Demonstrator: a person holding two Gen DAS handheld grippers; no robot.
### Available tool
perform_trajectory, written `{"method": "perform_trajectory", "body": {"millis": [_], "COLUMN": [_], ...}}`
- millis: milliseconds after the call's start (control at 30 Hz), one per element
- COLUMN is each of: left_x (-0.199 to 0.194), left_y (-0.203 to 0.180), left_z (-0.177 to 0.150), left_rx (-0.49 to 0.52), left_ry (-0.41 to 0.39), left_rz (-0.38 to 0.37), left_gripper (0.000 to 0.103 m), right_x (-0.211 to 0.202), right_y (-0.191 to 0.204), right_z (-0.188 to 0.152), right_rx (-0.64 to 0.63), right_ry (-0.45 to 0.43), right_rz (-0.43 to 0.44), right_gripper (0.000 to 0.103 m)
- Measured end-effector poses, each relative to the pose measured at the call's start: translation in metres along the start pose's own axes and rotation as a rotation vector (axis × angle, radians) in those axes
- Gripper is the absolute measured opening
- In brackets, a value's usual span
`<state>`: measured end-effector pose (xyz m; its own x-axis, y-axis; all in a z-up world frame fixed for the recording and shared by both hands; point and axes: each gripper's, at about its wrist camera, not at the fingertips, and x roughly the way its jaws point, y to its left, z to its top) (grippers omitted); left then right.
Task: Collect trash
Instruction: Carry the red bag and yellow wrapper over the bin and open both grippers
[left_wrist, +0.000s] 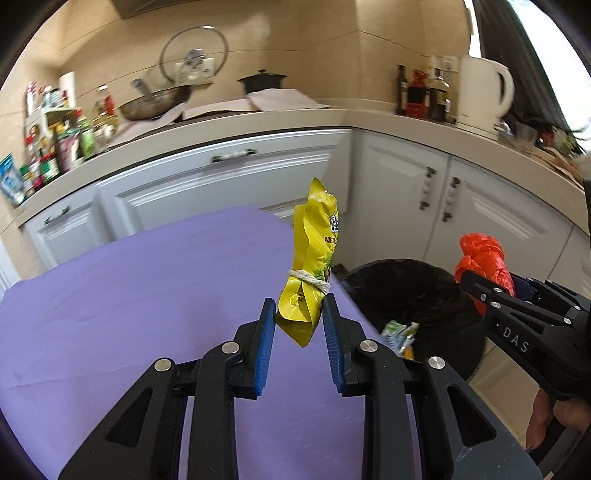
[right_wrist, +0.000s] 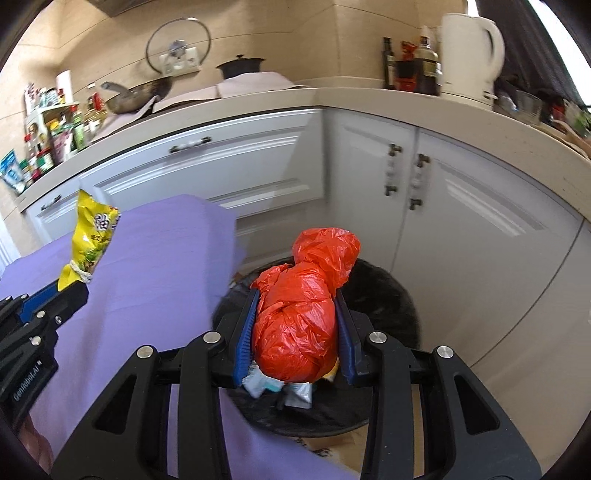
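The right hand-held gripper (right_wrist: 295, 325) is clamped on a knotted orange plastic bag (right_wrist: 301, 314), directly above the black-lined trash bin (right_wrist: 391, 295), so that piece looks ready to drop. Below it, a few wrappers (right_wrist: 273, 387) already lie in the bin. The left hand-held gripper (left_wrist: 299, 325) pinches the lower end of a yellow snack packet (left_wrist: 314, 254) tied with string, over the purple-covered table's (left_wrist: 147, 295) edge, the bin off to its right. Both pieces remain to be released.
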<state>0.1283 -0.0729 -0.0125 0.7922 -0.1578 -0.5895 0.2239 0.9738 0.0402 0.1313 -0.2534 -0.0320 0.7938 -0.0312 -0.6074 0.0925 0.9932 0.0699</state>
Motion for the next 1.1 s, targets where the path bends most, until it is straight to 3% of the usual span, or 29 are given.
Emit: {"method": "perform_trajectory", "body": {"millis": [700,733,833,1100], "left_x": [0.058,0.060,0.063,0.056], "left_y": [-0.065,-0.066,-0.066,-0.063], "left_z": [0.012,0.012,0.012,0.013], "left_rx": [0.066,0.069,0.056,0.045], "left_ry": [0.041,0.044,0.053,0.040], "left_rz": [-0.035,-0.028,-0.030,-0.027], "left_gripper": [0.028,0.030,0.048,0.059], "right_x": [0.041,0.042,0.042,0.030], "right_y": [-0.045,-0.046,-0.046,-0.049], "right_z": [0.000,0.000,0.000,-0.002], "right_rx": [0.052,0.057,0.064,0.073], "right_ry": [0.017,0.019,0.017,0.006], "right_rz": [-0.042,-0.044,-0.050,-0.057], "right_gripper": [0.039,0.043,0.044,0.044]}}
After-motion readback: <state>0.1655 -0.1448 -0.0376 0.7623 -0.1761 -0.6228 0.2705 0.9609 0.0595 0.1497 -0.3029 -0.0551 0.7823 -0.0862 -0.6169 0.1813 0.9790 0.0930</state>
